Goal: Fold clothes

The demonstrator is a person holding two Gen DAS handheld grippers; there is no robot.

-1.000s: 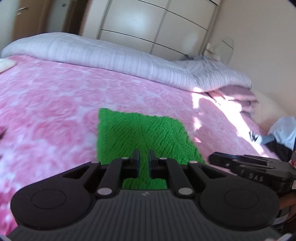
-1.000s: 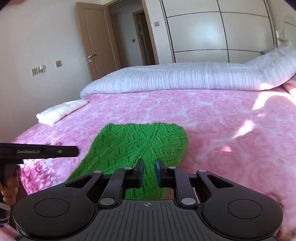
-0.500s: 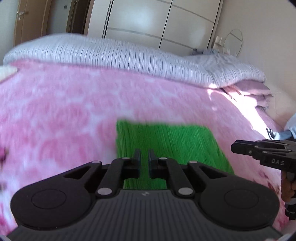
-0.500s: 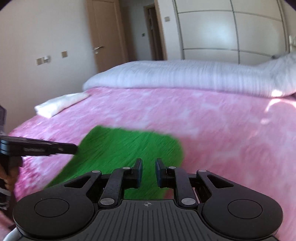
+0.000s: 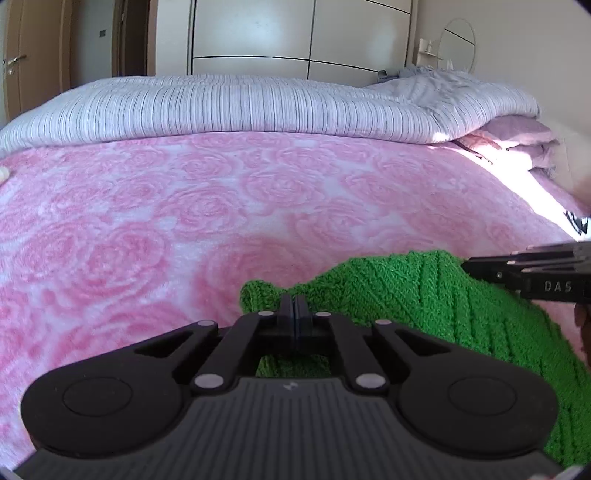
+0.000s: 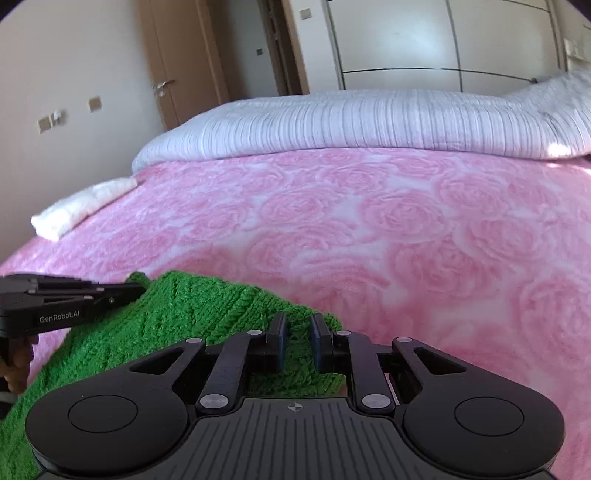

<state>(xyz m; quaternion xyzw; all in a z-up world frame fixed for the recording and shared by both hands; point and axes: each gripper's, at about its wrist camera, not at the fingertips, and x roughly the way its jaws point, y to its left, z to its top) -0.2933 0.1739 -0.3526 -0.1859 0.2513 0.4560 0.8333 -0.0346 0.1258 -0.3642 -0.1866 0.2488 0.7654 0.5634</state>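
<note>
Two tools are shown at the far edge of the green knit garment [image 5: 424,299] on the pink bed [image 5: 184,221]: left tool [image 5: 295,308] pinched onto its 12 o'clock corner, right tool [image 6: 297,332] slightly parted astride the edge, cloth trailing toward 6 o'clock.

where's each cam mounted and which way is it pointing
Left wrist: on the left gripper, facing across the pink bedspread toward the wardrobe; its jaws pinch the green knit.
Right wrist: on the right gripper, facing the same way, door at left; jaws parted around the knit.
Shared: knit, bedspread, striped duvet, each other's gripper.
</note>
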